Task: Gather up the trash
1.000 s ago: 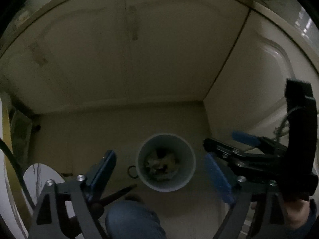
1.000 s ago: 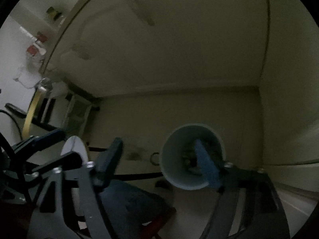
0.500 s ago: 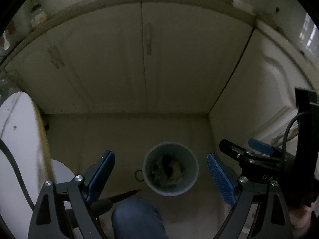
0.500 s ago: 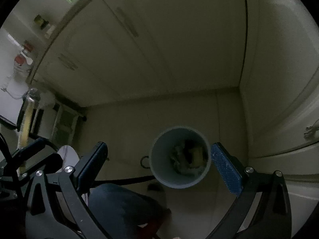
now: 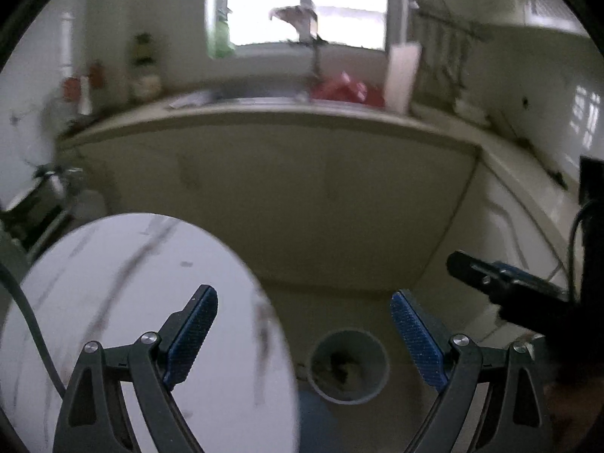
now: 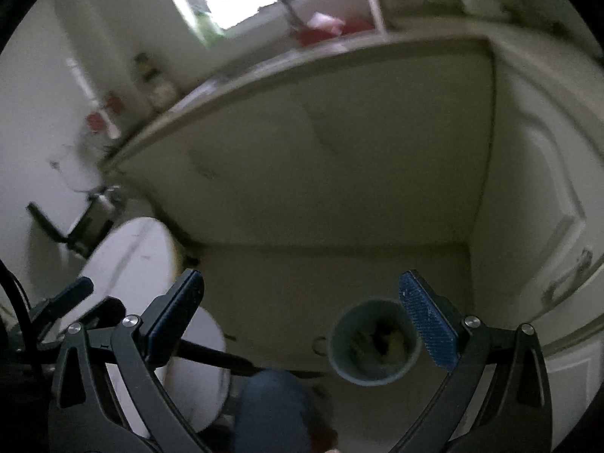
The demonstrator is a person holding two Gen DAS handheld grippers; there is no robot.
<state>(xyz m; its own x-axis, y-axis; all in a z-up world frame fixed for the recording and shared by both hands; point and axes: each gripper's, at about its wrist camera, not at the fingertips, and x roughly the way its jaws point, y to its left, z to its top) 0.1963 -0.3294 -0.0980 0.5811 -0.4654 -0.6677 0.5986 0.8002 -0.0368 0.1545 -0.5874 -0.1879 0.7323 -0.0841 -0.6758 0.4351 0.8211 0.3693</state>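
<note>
A grey round trash bin (image 5: 347, 366) stands on the floor in the cabinet corner, with crumpled trash inside. It also shows in the right wrist view (image 6: 373, 343). My left gripper (image 5: 304, 334) is open and empty, high above the bin and the table edge. My right gripper (image 6: 302, 317) is open and empty, also well above the floor; its body shows in the left wrist view (image 5: 506, 287) at the right.
A round white marble-look table (image 5: 143, 324) is at lower left, also in the right wrist view (image 6: 128, 260). Cream cabinet doors (image 5: 302, 204) and a cluttered counter with red items (image 5: 343, 92) under a window lie ahead. The person's jeans-clad leg (image 6: 275, 411) is below.
Both grippers have risen and tilted up from the bin. The counter, window and table top have come into view, and the bin looks smaller and lower. Both stay open.
</note>
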